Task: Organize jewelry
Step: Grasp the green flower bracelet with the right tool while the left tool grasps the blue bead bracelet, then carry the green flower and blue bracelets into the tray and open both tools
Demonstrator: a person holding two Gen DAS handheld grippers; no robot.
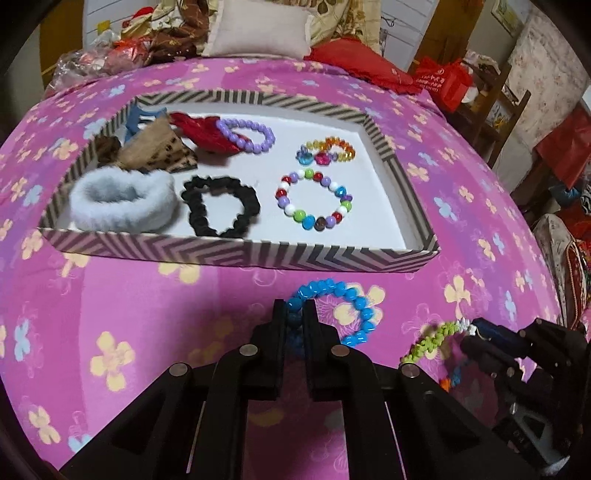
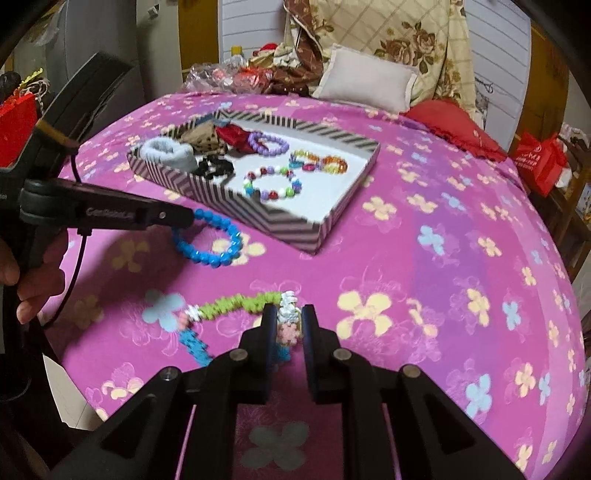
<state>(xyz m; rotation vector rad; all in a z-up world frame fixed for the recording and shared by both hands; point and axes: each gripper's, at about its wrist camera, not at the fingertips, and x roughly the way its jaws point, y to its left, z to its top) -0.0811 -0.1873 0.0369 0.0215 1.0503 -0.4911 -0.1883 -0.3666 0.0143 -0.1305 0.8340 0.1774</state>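
A zigzag-striped tray on the pink flowered bedspread holds scrunchies and several bead bracelets. My left gripper is shut on a blue bead bracelet, just in front of the tray's near wall. My right gripper is shut on a green, white and blue bead bracelet, to the right of the left gripper and nearer the bed's front.
In the tray lie a fluffy grey scrunchie, a black scrunchie, a multicoloured bracelet, a purple bracelet and a rainbow one. Pillows and clutter line the far edge.
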